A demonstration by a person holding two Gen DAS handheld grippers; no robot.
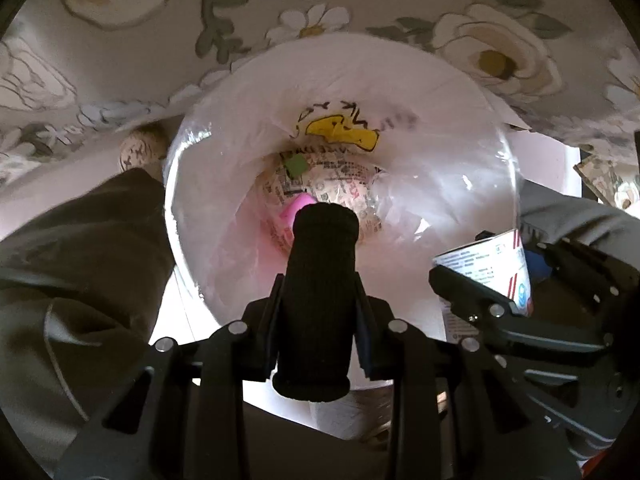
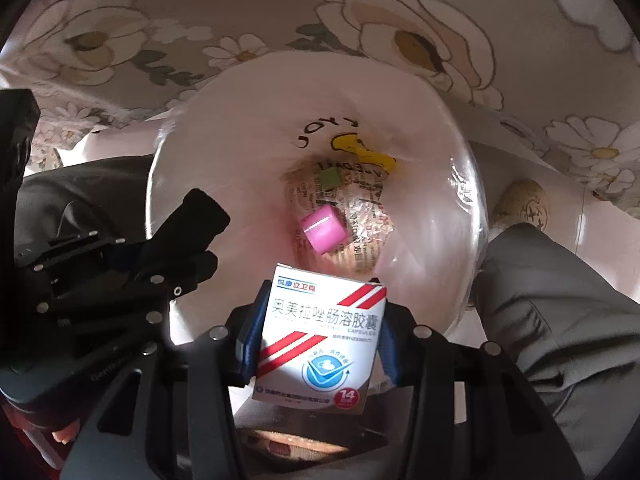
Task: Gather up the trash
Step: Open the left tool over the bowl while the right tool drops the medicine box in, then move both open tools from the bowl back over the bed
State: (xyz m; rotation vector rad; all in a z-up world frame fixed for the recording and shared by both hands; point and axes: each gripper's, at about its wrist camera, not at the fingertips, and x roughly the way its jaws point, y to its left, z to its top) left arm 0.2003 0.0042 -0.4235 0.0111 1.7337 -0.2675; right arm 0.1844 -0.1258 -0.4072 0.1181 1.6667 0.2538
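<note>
Trash bin (image 2: pixel 448 240), white and lined with clear plastic, sits on the floor below both your grippers beside the flowered cloth (image 2: pixel 280 12), and it holds crumpled printed wrappers (image 2: pixel 360 216) with a pink cap (image 2: pixel 323 229) on top. Your right gripper (image 2: pixel 318 340) has its jaws closed on a medicine box (image 2: pixel 320 344), held over the bin's near rim. Your left gripper (image 1: pixel 318 296) has its jaws pressed onto a black knitted sleeve (image 1: pixel 316 300) above the bin.
</note>
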